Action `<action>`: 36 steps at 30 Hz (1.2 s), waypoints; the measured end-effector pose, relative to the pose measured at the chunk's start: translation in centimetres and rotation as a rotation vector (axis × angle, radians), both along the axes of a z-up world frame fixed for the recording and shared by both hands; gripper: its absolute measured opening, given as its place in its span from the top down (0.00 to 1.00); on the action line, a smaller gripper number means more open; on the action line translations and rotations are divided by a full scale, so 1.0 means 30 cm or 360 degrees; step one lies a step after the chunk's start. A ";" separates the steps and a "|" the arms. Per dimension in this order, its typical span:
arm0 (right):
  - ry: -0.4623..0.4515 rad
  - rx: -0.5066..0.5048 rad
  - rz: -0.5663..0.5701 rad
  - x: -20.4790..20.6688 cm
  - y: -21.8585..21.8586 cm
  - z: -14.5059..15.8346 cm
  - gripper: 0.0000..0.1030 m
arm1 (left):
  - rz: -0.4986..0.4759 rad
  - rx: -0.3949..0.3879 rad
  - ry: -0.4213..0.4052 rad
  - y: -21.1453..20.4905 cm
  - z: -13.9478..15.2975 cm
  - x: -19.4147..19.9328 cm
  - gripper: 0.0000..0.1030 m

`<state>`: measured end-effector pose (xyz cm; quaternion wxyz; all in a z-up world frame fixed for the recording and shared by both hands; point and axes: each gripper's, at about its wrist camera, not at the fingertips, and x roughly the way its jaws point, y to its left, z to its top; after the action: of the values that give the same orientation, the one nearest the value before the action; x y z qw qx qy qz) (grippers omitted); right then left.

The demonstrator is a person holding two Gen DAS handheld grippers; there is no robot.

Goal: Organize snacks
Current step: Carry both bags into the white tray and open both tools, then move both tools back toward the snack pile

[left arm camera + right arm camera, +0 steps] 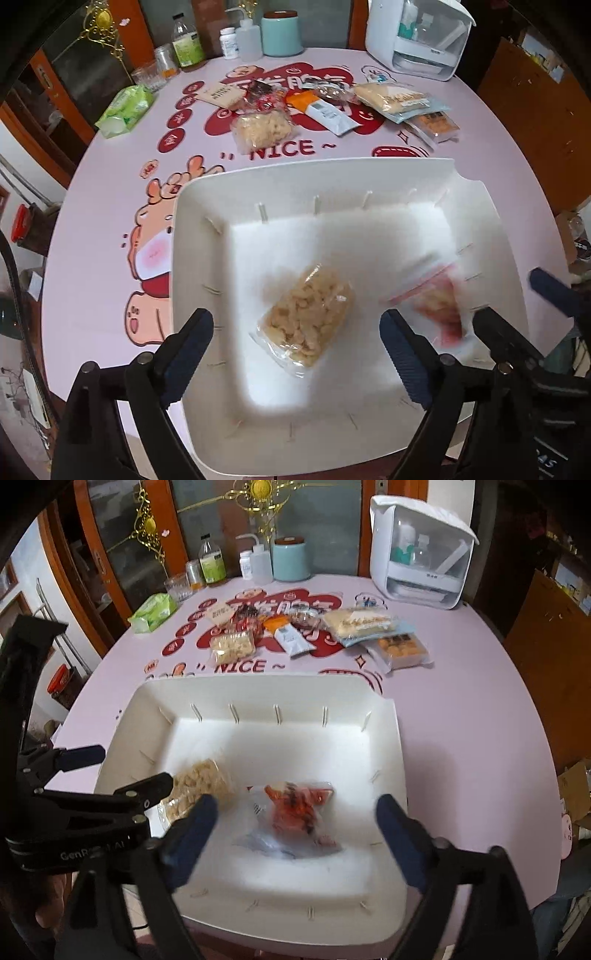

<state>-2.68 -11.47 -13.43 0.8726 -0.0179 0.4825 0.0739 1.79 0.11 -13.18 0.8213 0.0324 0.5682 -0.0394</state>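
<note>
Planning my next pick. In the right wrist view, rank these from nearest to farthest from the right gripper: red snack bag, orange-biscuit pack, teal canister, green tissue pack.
From the right gripper:
1. Red snack bag, in the white tray, between the open jaws.
2. Orange-biscuit pack, on the table beyond the tray, right.
3. Green tissue pack, far left.
4. Teal canister, at the table's back edge.

A tray (199,229) sits on the table (110,221). In it lie two snack bags (308,317), side by side. Behind the tray lies a heap of snack packets (332,107); bottles (186,40) stand at the far edge.
</note>
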 end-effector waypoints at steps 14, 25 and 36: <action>-0.0038 0.0017 0.0052 -0.005 0.051 0.036 0.12 | 0.0099 0.0024 -0.0077 0.071 0.042 -0.034 0.05; -0.0089 0.0027 0.0088 0.006 0.086 0.070 0.12 | 0.0165 -0.0007 -0.0135 0.120 0.072 -0.043 0.01; -0.0098 0.0034 0.0101 0.029 0.090 0.075 0.12 | 0.0207 -0.0032 -0.0203 0.142 0.092 -0.033 0.01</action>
<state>-1.81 -8.77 -11.19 0.8844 -0.0261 0.4538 0.1060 0.81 4.38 -10.42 0.8569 -0.0105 0.5152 0.0104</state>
